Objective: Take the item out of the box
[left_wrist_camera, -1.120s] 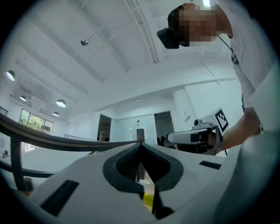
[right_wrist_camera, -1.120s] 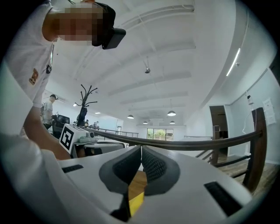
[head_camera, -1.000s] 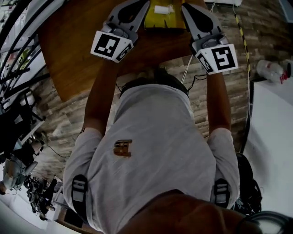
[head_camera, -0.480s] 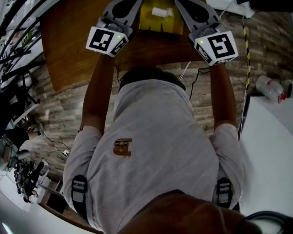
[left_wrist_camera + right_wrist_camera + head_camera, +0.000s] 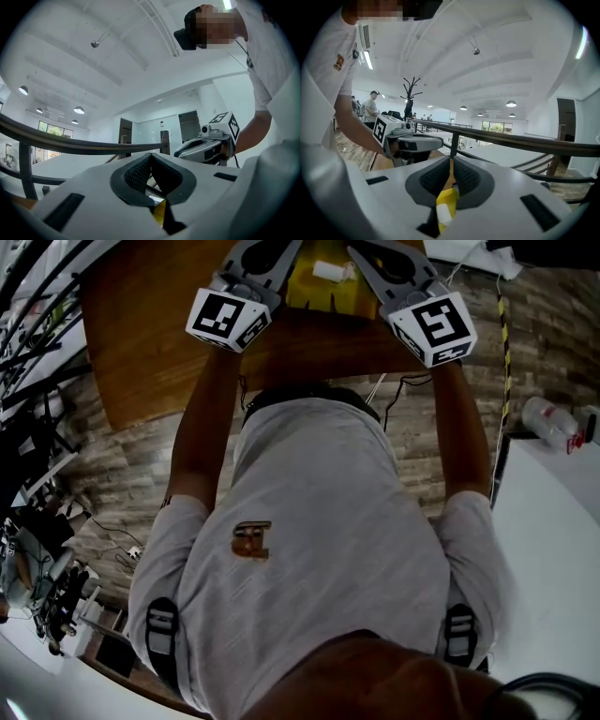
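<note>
Hovering over the wooden table (image 5: 141, 324), left gripper (image 5: 150, 157) and right gripper (image 5: 451, 161) each have jaws pressed together on nothing, flanking the yellow box (image 5: 309, 294), white item (image 5: 330, 271) lying on it.

The head view is dim, with muted colour on the wooden surface (image 5: 141, 324) and dark corners. Both gripper views are bright and evenly lit by round ceiling lamps (image 5: 78, 110), a strip light (image 5: 582, 42) and distant windows (image 5: 497, 126); fisheye distortion bends the railing (image 5: 525, 143), and black vignetting rings the edges
</note>
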`<move>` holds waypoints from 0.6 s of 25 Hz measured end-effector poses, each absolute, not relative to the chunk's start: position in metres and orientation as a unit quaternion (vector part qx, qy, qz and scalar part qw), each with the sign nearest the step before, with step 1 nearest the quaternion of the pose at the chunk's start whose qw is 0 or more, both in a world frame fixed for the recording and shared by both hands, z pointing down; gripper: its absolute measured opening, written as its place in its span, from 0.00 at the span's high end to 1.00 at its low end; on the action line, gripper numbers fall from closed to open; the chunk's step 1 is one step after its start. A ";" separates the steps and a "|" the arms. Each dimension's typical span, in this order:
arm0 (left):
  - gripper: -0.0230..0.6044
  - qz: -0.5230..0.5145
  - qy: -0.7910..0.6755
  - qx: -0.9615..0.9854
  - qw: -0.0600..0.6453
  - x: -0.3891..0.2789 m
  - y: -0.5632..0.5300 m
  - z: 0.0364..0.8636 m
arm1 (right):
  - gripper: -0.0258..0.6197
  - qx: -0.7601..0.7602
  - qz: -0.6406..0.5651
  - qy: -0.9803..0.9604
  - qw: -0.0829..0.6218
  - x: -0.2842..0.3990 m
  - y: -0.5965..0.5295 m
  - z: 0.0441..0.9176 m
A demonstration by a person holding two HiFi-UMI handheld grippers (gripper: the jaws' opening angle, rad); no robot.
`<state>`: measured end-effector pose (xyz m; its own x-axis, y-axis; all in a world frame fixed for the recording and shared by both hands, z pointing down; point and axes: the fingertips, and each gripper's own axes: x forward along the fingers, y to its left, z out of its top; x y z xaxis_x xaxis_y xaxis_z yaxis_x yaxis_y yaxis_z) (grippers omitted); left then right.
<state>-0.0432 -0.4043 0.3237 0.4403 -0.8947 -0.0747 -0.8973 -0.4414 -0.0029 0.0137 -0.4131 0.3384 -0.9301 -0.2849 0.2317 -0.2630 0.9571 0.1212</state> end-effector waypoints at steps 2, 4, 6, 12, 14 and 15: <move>0.93 0.031 0.524 -0.851 0.021 -0.045 -0.411 0.328 | 0.91 0.133 -0.042 -0.980 0.140 0.010 -0.418 0.346; 0.93 0.030 0.521 -0.853 0.019 -0.048 -0.412 0.334 | 0.91 0.125 -0.039 -0.979 0.155 0.005 -0.416 0.355; 0.93 0.027 0.522 -0.852 0.016 -0.051 -0.414 0.340 | 0.91 0.117 -0.037 -0.978 0.170 0.001 -0.416 0.365; 0.93 0.027 0.525 -0.851 0.004 -0.061 -0.419 0.352 | 0.74 0.104 -0.040 -0.970 0.216 -0.012 -0.420 0.396; 0.93 0.026 0.525 -0.851 0.001 -0.065 -0.420 0.356 | 0.72 0.097 -0.041 -0.966 0.235 -0.017 -0.420 0.409; 0.93 0.026 0.525 -0.851 0.000 -0.066 -0.421 0.358 | 0.71 0.093 -0.042 -0.964 0.245 -0.019 -0.422 0.416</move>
